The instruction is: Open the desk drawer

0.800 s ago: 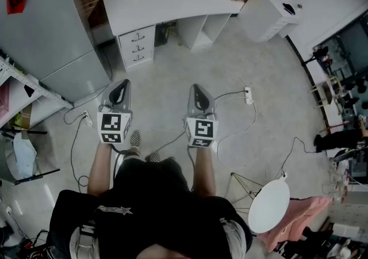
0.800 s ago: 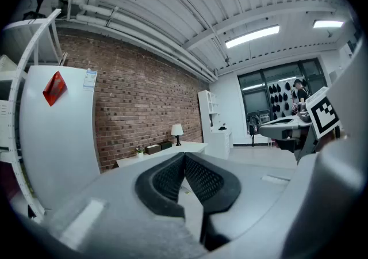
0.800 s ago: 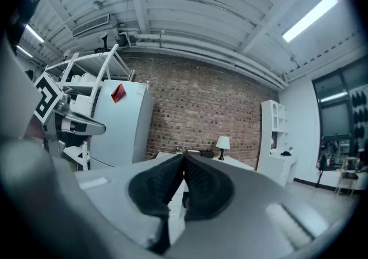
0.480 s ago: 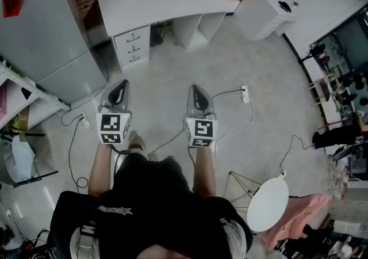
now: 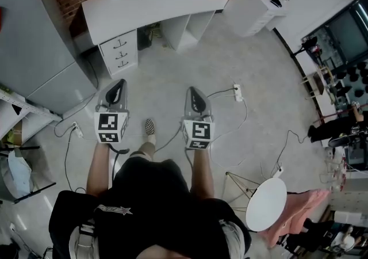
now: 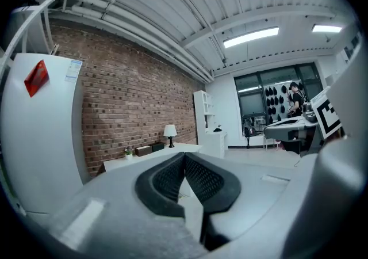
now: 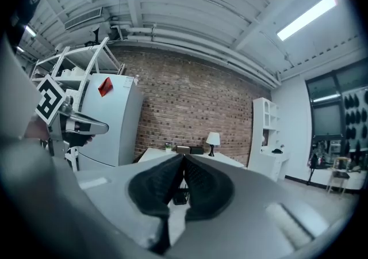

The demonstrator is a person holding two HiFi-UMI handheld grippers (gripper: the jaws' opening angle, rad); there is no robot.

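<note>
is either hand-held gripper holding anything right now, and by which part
Nothing is held. The left hand-held gripper and the right hand-held gripper both have their jaws shut together, empty; the desk drawers stand far off.

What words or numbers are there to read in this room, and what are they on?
No word or number here can be read.
White sticker on the fridge: print too small and blurred.
Red tag on the fridge: no letters show.
Marker cubes on the left claw and right claw: black-and-white square patterns, not words.
Shirt print: too small to read.
</note>
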